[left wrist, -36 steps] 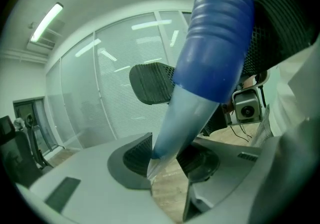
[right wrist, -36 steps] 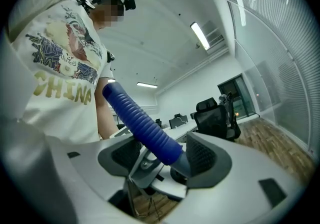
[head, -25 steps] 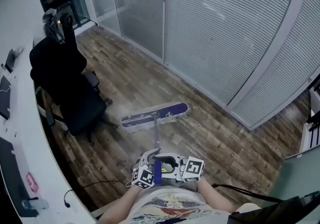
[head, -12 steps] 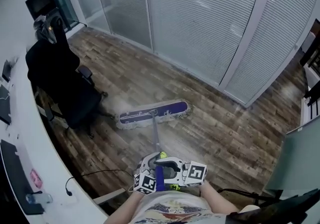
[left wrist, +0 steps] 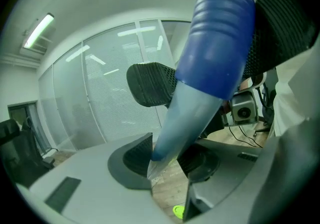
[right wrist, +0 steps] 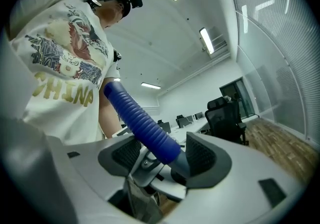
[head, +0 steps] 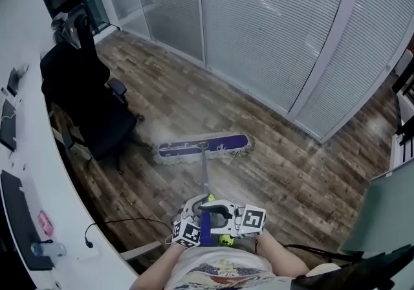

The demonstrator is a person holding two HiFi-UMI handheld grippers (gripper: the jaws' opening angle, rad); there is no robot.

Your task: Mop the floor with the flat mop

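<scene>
We hold the flat mop (head: 204,164) out in front of us with both tools. Its long purple mop head (head: 213,146), edged with a pale fringe, lies flat on the dark wood-plank floor (head: 304,178), between the black office chair (head: 90,101) on our left and the frosted glass partition with blinds (head: 272,30) ahead. The head's left end is near the chair's base but apart from it. From the middle of the head the thin grey pole (head: 204,175) runs straight back toward us and ends in a blue ribbed grip (head: 205,229) just in front of our printed white shirt (head: 220,272). The left gripper (head: 196,210) and the right gripper (head: 218,212) meet on this handle, close together, their marker cubes to either side of it. In the left gripper view the dark ridged pads (left wrist: 135,155) are closed on the grey pole just where the blue grip stops, and the pole fills the gap between them. In the right gripper view the pads (right wrist: 202,155) clamp the blue ribbed grip itself, which slants up and away between them. A curved white desk (head: 26,178) runs along our left side, and a thin black cable (head: 123,221) trails on the floor beside it.
</scene>
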